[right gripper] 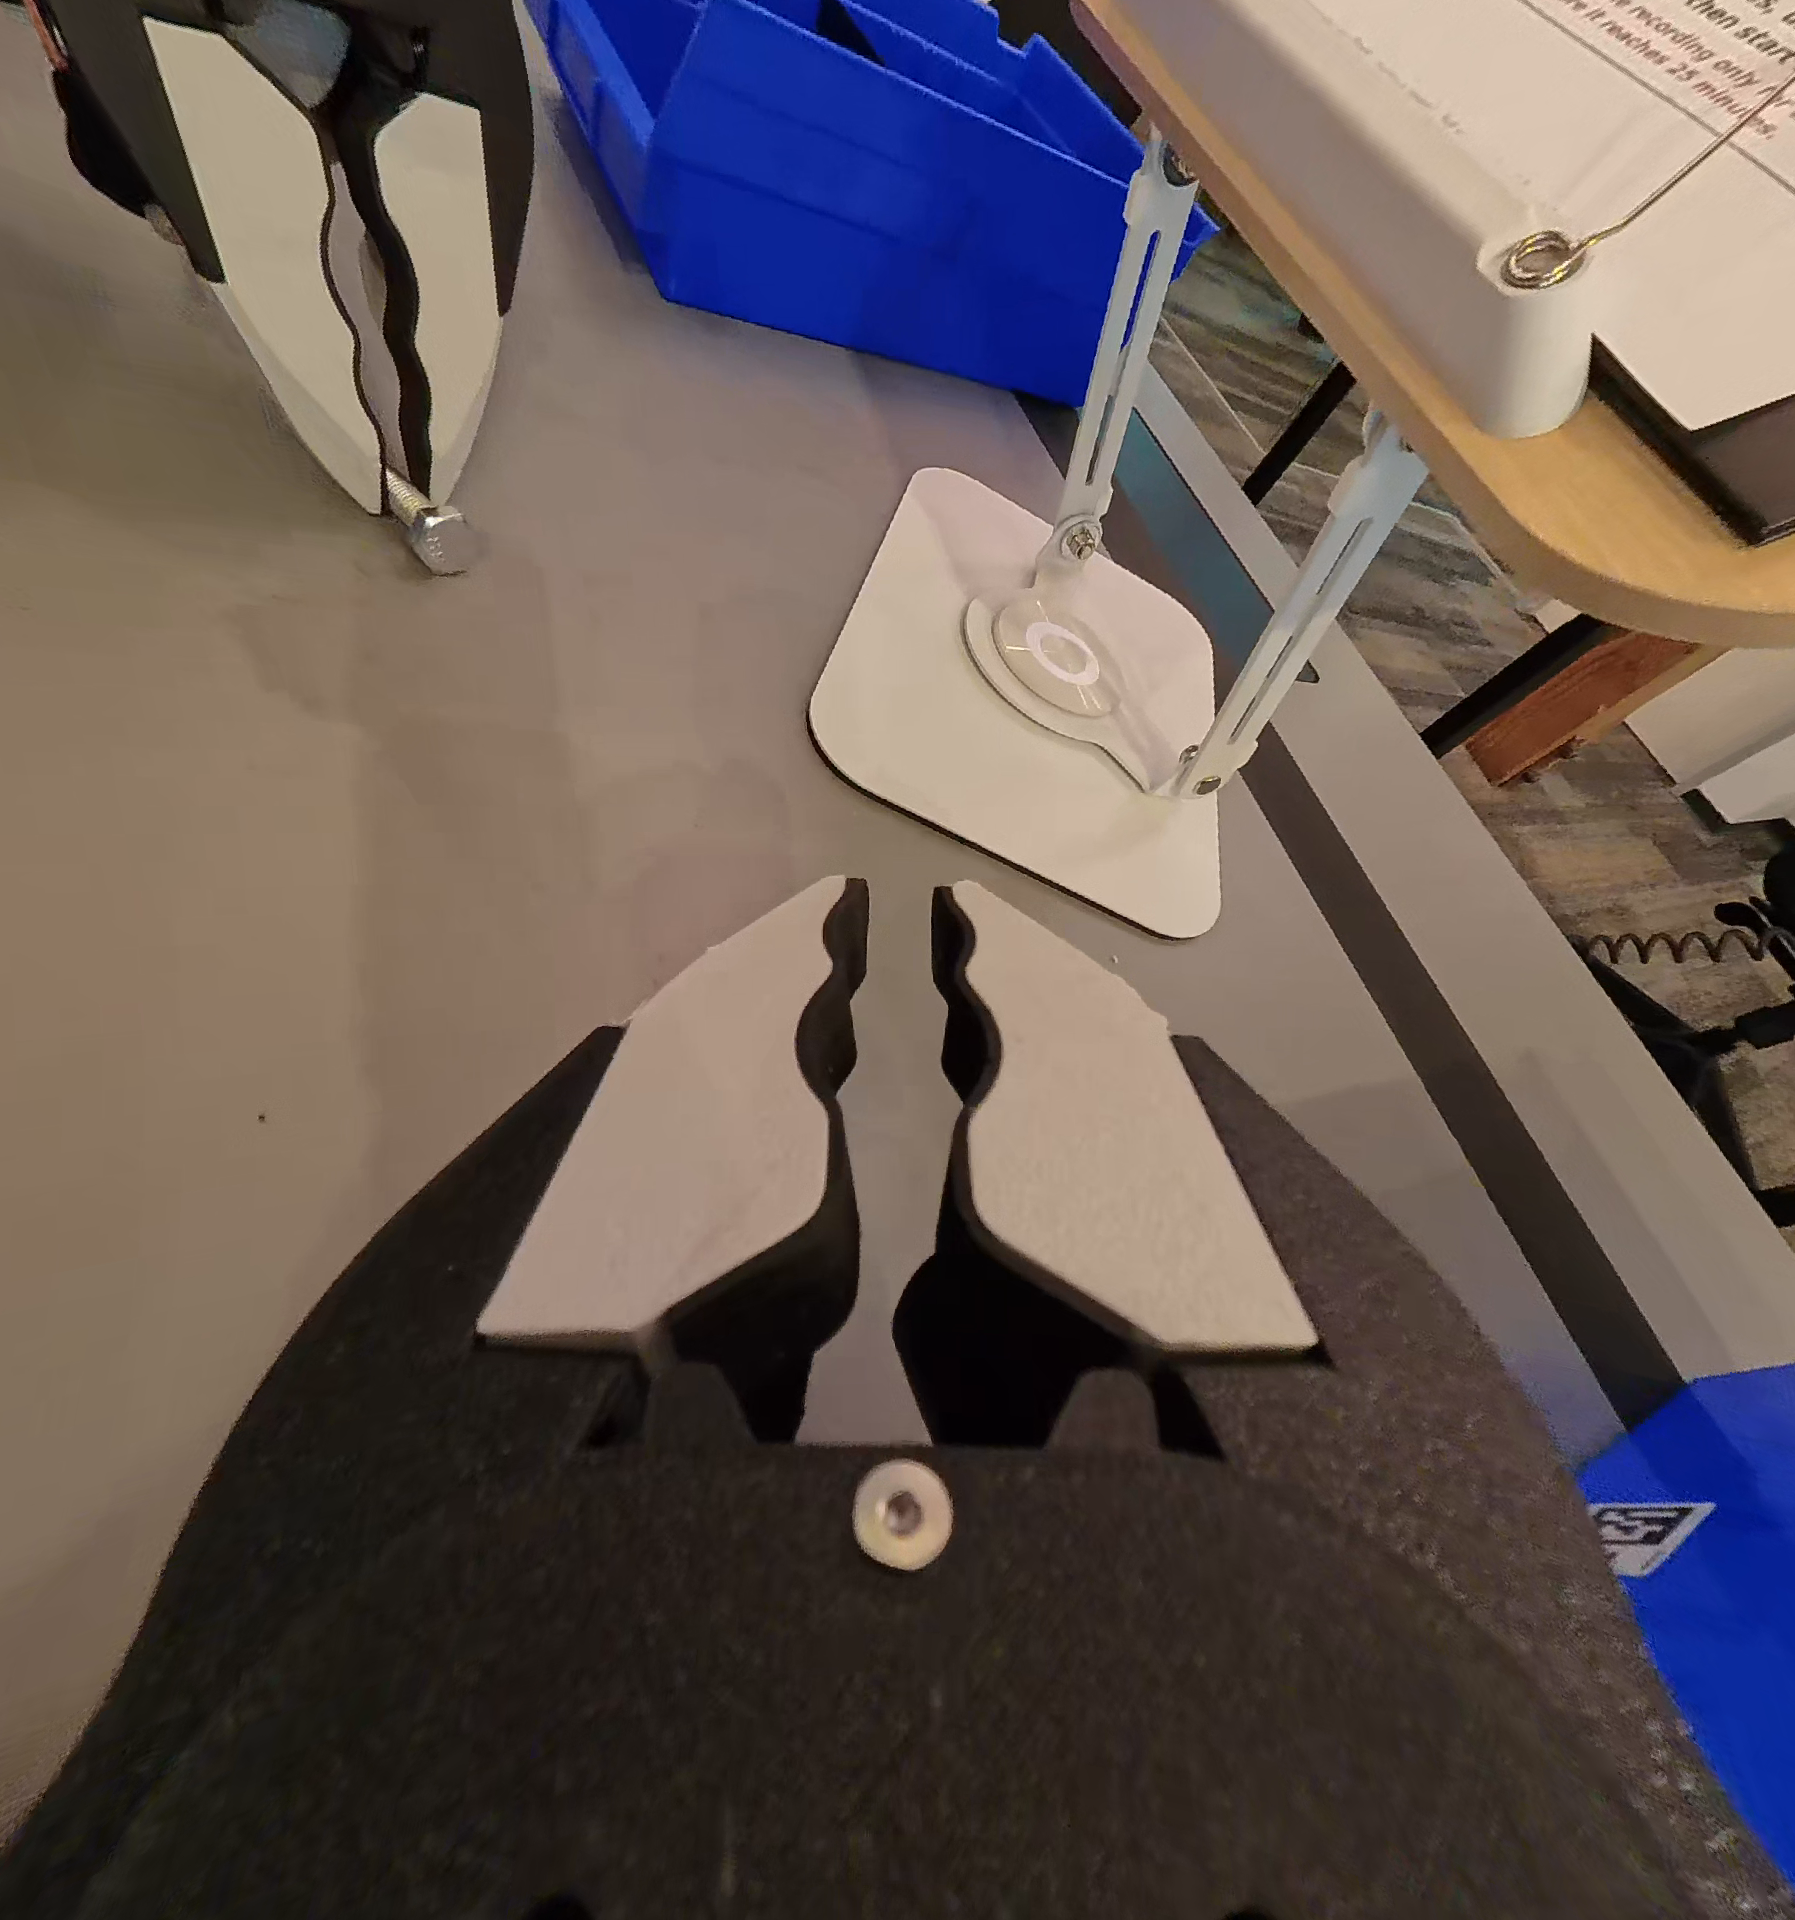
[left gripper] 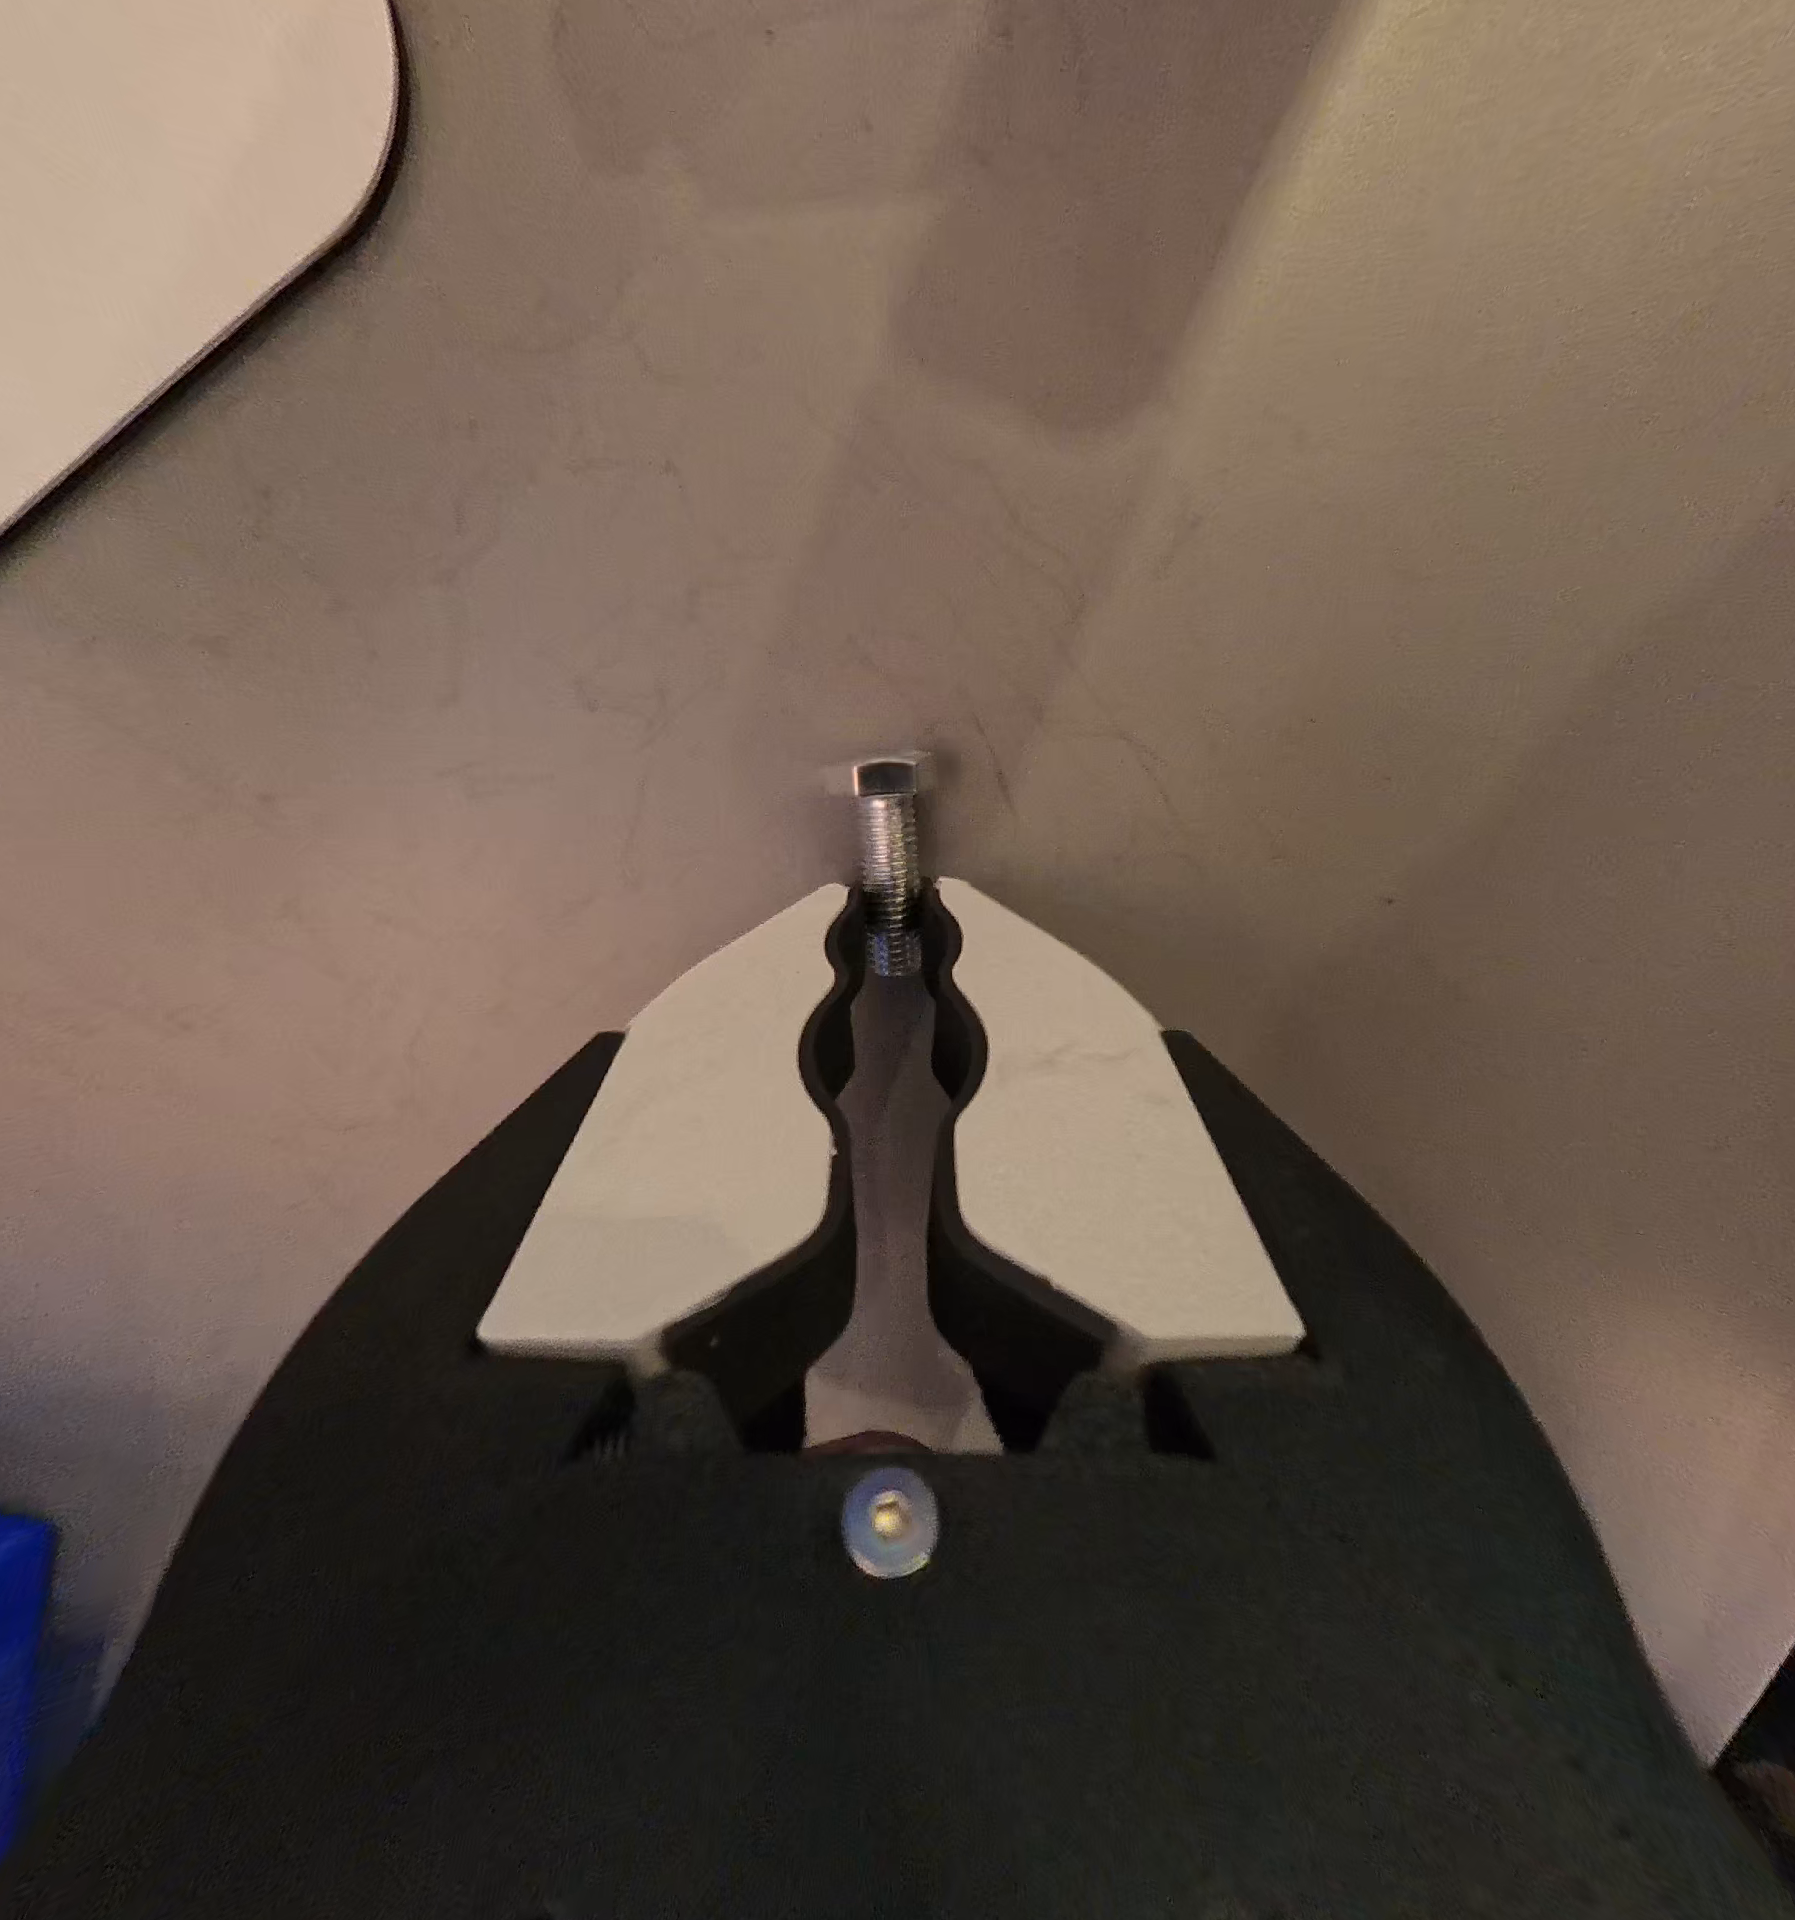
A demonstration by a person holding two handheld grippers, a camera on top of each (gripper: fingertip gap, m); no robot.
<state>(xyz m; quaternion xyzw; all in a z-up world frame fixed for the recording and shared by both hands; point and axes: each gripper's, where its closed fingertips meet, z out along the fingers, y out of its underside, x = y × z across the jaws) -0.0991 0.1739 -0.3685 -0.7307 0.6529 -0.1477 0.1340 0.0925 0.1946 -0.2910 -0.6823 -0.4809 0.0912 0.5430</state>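
Steel hex bolt [left gripper: 888, 831] clamped by its threaded shank in the left gripper [left gripper: 893, 894], head pointing to 12 o'clock, straight out past the fingertips.

We see its long axis in line with the fingers, both dark pads pressing the threads, the head just above the grey tabletop [left gripper: 353, 831]. From the right wrist view we see what the left view hides: the bolt [right gripper: 436, 530] slants down toward 5 o'clock and its head looks to rest on the table. Our right gripper [right gripper: 898, 894] has its jaws slightly apart on nothing, well away from the bolt, which lies at its 11 o'clock; a white stand base [right gripper: 934, 748] sits at 1 o'clock, blue bins [right gripper: 851, 208] beyond.
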